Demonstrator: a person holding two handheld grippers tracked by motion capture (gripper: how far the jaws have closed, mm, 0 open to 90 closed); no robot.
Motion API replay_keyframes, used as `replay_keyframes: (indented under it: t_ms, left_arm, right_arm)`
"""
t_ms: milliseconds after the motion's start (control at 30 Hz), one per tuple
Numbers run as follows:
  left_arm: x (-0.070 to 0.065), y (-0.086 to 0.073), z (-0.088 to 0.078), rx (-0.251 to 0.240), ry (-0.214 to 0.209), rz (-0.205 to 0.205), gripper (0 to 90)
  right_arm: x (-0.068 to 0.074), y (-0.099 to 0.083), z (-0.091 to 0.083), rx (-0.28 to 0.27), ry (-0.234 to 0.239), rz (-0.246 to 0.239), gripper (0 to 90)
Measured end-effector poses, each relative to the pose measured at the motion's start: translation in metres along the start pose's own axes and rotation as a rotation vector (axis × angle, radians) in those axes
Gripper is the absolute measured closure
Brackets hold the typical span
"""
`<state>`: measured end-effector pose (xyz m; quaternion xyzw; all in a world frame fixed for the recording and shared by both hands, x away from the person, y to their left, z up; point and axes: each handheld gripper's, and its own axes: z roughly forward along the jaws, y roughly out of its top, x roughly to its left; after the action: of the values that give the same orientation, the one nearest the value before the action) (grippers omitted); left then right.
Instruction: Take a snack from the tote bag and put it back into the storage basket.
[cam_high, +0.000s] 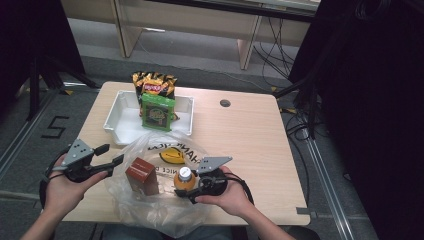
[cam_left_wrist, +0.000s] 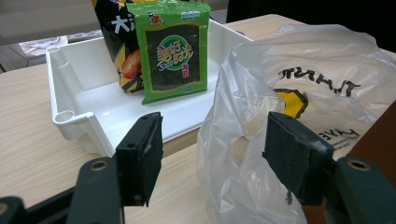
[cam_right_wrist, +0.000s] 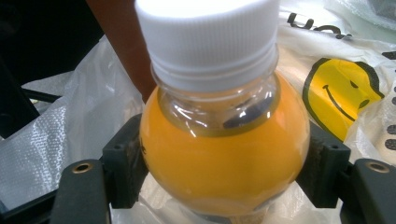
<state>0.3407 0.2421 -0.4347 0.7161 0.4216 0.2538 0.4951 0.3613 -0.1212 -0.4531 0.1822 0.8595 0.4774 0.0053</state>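
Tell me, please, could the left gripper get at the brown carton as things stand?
Probably yes. The left gripper has open jaws just beside the brown carton, with nothing solid between them. Only the rumpled plastic bag under and around the carton might get caught; the right gripper is busy with the orange bottle.

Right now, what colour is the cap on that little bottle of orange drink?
White. The cap on the bottle shows best in the right gripper view.
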Motion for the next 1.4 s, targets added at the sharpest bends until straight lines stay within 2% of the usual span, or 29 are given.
replay_keyframes:
  t_ms: [67,200,267,533,633,667,700,733,800,833,967,1067,1100,1133,1233,1267,1400]
  left_arm:
    - [0.0,0.0,0.0,0.001,-0.002,0.002,36.8]
    - [0.0,0.0,0.0,0.005,0.003,0.006,36.8]
    - [0.0,0.0,0.0,0.005,0.003,0.005,36.9]
    - [0.0,0.0,0.001,0.003,0.005,0.01,36.9]
    - [0.0,0.0,0.001,0.004,0.005,0.011,36.9]
    - [0.0,0.0,0.001,0.005,0.005,0.012,36.9]
    - [0.0,0.0,0.001,0.005,0.006,0.011,36.9]
    - [0.0,0.0,0.001,0.009,0.008,0.013,36.9]
    - [0.0,0.0,0.001,0.005,0.006,0.01,36.9]
    - [0.0,0.0,0.001,0.005,0.006,0.01,37.0]
    - [0.001,0.0,0.001,0.004,0.006,0.012,37.0]
    - [0.001,0.0,0.001,0.003,0.006,0.013,37.0]
    - [0.001,0.0,0.001,0.002,0.007,0.013,37.0]
    - [0.001,0.0,0.001,0.0,0.007,0.012,37.0]
    - [0.001,0.0,0.001,-0.002,0.007,0.011,37.0]
    - [0.002,0.0,0.001,-0.003,0.006,0.01,37.0]
    - [0.002,0.0,0.001,-0.004,0.005,0.01,37.0]
  right_arm:
    - [0.0,0.001,-0.001,0.003,-0.004,-0.018,30.9]
    - [0.001,0.002,-0.001,0.005,-0.016,-0.013,31.2]
    - [0.001,0.004,-0.003,0.011,-0.007,-0.011,31.3]
    - [0.002,0.012,-0.01,-0.051,-0.024,-0.013,31.3]
    - [0.001,0.015,-0.013,-0.059,-0.029,-0.003,31.4]
    - [0.003,0.015,-0.013,-0.071,-0.039,0.022,31.4]
    - [0.003,0.017,-0.015,-0.064,-0.031,0.02,31.4]
    - [0.002,0.018,-0.014,-0.082,-0.042,-0.001,31.4]
    - [0.003,0.02,-0.016,-0.073,-0.037,0.017,31.4]
    - [0.004,0.021,-0.016,-0.089,-0.038,0.022,31.4]
    - [0.005,0.025,-0.018,-0.093,-0.04,0.029,31.4]
    - [0.003,0.028,-0.019,-0.106,-0.051,0.014,31.4]
    - [0.004,0.028,-0.019,-0.115,-0.055,0.032,31.4]
    - [0.003,0.029,-0.02,-0.11,-0.054,0.03,31.4]
    - [0.003,0.031,-0.018,-0.144,-0.067,0.029,31.4]
    - [0.003,0.032,-0.02,-0.117,-0.055,0.029,31.4]
    - [0.003,0.034,-0.019,-0.122,-0.057,0.032,31.4]
